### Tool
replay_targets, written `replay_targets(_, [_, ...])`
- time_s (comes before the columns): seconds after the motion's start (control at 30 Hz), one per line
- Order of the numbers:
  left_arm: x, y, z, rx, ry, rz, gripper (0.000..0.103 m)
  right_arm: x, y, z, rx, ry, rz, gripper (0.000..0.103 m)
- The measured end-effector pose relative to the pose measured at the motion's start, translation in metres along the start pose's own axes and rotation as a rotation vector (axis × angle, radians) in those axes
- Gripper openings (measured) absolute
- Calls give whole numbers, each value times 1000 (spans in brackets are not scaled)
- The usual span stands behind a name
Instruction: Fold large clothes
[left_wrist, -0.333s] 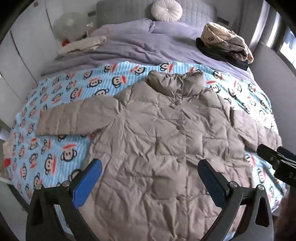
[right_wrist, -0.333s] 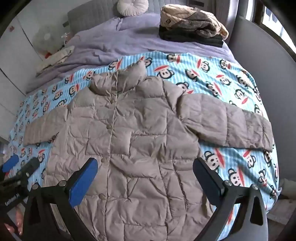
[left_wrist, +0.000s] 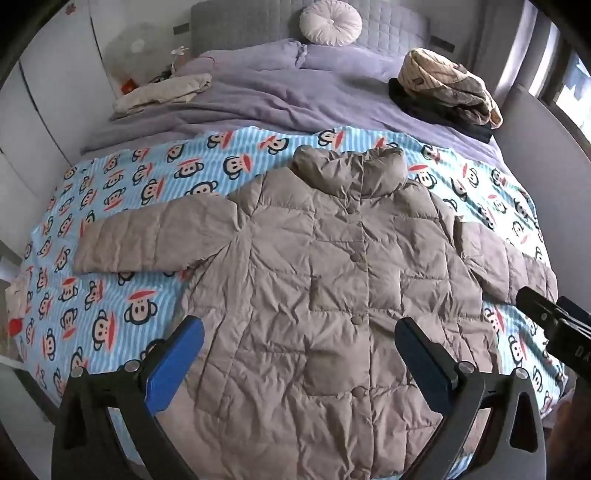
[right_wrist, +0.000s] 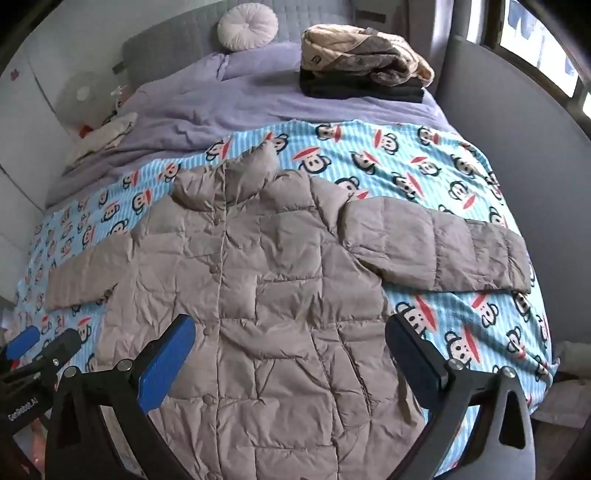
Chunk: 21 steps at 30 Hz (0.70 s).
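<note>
The taupe puffer jacket (left_wrist: 332, 280) lies flat, buttoned, at the bed's foot edge on the monkey-print sheet (left_wrist: 122, 206); left gripper (left_wrist: 299, 354) and right gripper (right_wrist: 291, 350) hover above its hem, jaws wide apart, empty; the left gripper's body reads "GenRobot.AI".

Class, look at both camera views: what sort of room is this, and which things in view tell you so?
Most likely a bedroom. A bed with a grey padded headboard fills the view, spread with a lilac duvet and a monkey-print sheet; a round cushion leans at its head.

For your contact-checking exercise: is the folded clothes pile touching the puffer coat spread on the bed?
Apart. The right wrist view shows the clothes pile up on the purple duvet, with duvet and a strip of monkey-print sheet between it and the coat.
</note>
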<state>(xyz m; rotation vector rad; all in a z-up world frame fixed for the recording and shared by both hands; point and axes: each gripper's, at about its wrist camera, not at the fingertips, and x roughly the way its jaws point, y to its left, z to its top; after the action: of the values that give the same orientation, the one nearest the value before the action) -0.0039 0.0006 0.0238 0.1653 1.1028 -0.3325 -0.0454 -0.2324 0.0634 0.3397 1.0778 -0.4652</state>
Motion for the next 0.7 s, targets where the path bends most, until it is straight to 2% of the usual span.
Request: replay_targets(0.7, [8, 18, 5, -14, 0, 46, 103, 4, 16, 7, -13, 20, -28, 102])
